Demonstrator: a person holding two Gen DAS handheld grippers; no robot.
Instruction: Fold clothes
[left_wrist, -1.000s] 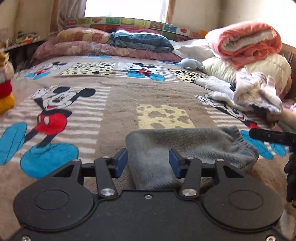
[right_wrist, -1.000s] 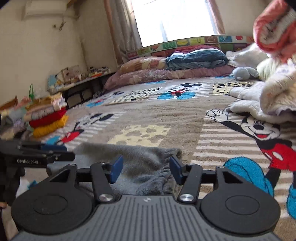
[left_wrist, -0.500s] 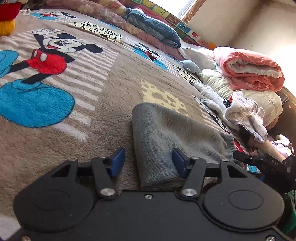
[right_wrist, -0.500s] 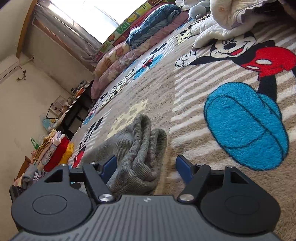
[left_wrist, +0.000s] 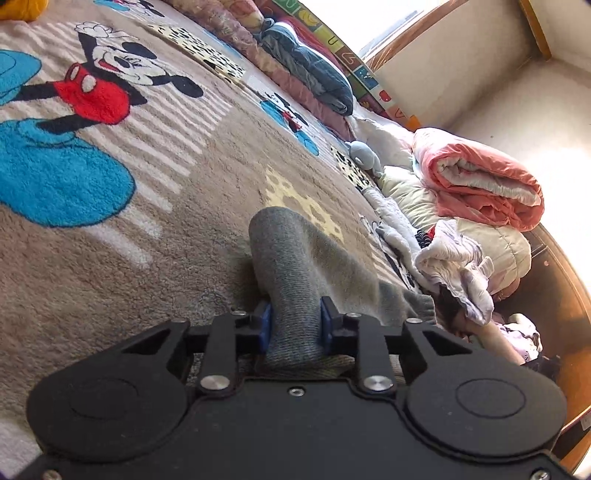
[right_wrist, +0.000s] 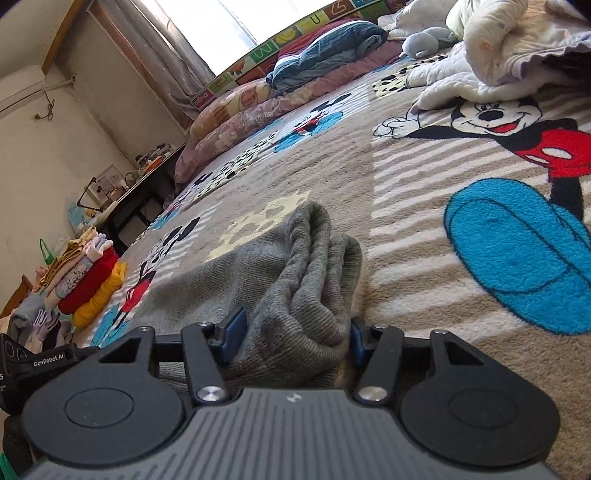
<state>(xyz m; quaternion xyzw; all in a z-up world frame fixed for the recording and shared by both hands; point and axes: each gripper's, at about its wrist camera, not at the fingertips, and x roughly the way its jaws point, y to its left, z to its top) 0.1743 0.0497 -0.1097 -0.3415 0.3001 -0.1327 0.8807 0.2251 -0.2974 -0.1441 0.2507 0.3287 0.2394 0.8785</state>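
- Two grippers are working on one grey knitted garment (left_wrist: 295, 266), which is lying on the bed's cartoon-mouse blanket (left_wrist: 122, 206).
- Left gripper (left_wrist: 294, 329): the jaws are closing, and the blue pads (left_wrist: 264, 328) are pressing from both sides on the garment's rounded folded edge. The knit is bulging up between them.
- Right gripper (right_wrist: 293, 338): the jaws are closing around the garment's other end (right_wrist: 314, 280), where thick ribbed layers are bunching in folds. The left pad (right_wrist: 232, 330) is touching the knit; the right pad is showing only as a thin blue edge beside the fabric, so whether it is pressing cannot be told.
- In the right wrist view, the rest of the garment is spreading flat to the left of the bunched end, toward the left gripper's black body (right_wrist: 37, 363) at the frame's lower left.
- Beyond the garment, the blanket is showing red, blue and black cartoon figures on brown and striped panels.
- A stack of folded clothes (right_wrist: 85, 273), yellow and red at the bottom, is sitting near the blanket's left side, well apart from the garment.
- A heap of white and pale clothes (left_wrist: 454, 266) is lying to the right, under a rolled pink quilt (left_wrist: 480, 184).
- Pillows and a folded blue blanket (right_wrist: 325, 50) are lining the far end of the bed, below the window.
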